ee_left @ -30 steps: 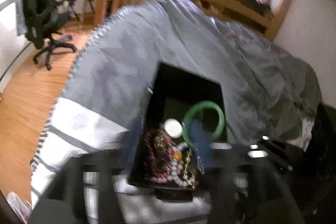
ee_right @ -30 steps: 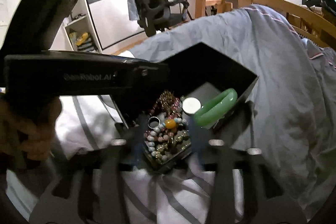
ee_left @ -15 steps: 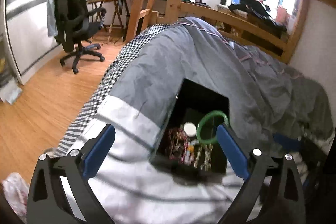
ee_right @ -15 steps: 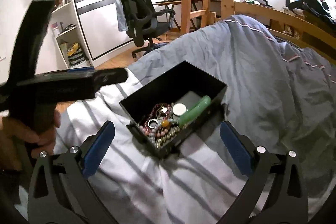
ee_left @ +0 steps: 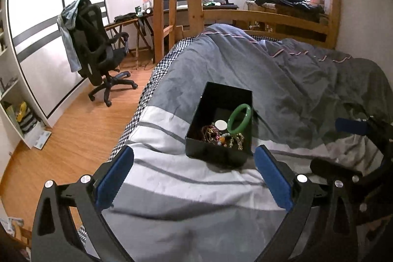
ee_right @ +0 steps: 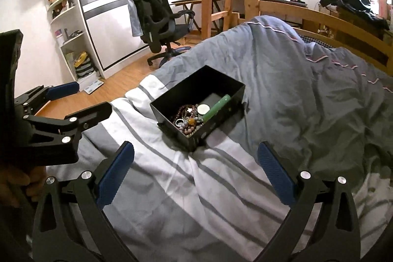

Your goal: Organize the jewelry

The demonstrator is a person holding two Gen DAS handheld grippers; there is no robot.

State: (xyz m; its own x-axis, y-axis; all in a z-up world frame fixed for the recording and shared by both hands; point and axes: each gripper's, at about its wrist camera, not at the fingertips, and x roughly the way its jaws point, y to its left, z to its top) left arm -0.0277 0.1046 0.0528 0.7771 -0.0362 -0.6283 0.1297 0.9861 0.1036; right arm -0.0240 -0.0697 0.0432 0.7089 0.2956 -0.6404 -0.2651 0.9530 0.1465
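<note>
Landmark: black box, an open-topped rectangular tray standing on the bed's duvet, on the line where grey cloth meets white-and-grey stripes.
Jewelry: all of it lies inside the black box, heaped at the end nearer the cameras; the far half of the box shows only dark floor.
Green bangle: in the box, propped on edge against the right-hand wall as the left wrist view has it; in the right wrist view only its edge shows, as a green bar.
White disc: small and round, in the box just beside the bangle; what it is cannot be made out.
Bead strands: a tangle of dark red, pale and gold beads with an orange bead and a ring, at the box's near end; single pieces are too small to separate.
Left gripper: short of the black box and above the striped cloth, blue pads spread wide, nothing between them, touching nothing.
Right gripper: also short of the box, pads spread wide and empty; apart from the box.
Cut off: both grippers' bodies run out of the bottom edge; in the right wrist view the left gripper's holder is seen only as a hand at the left edge.
Office chair: on the wooden floor well left of the box, a garment over its back.
</note>
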